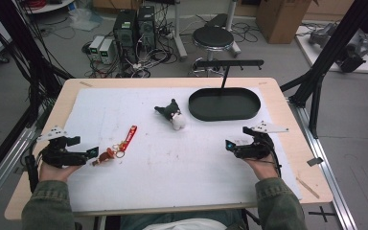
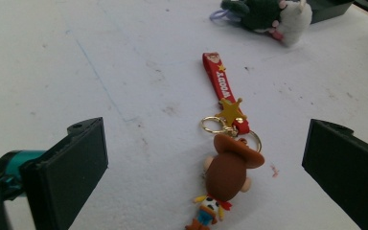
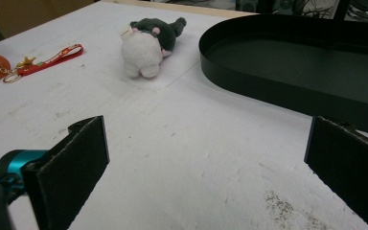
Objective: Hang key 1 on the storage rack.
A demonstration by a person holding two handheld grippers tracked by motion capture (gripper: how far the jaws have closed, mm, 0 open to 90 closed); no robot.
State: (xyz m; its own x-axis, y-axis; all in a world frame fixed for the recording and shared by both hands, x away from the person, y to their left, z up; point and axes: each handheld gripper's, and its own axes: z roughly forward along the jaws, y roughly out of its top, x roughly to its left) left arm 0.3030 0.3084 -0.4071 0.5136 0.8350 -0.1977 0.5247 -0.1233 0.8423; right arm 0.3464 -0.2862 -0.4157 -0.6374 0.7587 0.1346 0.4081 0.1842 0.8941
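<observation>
Two sleeved forearms are coming in from the near edge in the high view, each hand holding a claw over the white sheet covering the surface (image 1: 278, 91). On the person's left, the left claw (image 1: 94, 152) is sitting low with its jaws spread wide apart, gripping nothing. Just beyond its tips the cowboy keychain (image 1: 109, 154) is lying flat on the sheet; in the left gripper view its brown-hatted figure (image 2: 227, 175) is resting between the two open jaws without touching either one. Its gold rings and star are linking it to a red strap (image 2: 219, 81), which is stretching away from the claw toward the middle of the surface.

Over on the right side, the right claw (image 1: 229, 145) is also standing open and empty, well apart from the keychain. Farther ahead of it a small plush toy (image 3: 148, 43), dark green and white, is lying on its side on the sheet. Near the plush, at the far right of the surface, a black oval tray (image 1: 203, 113) is sitting, with a thin post rising from it to a crossbar.
</observation>
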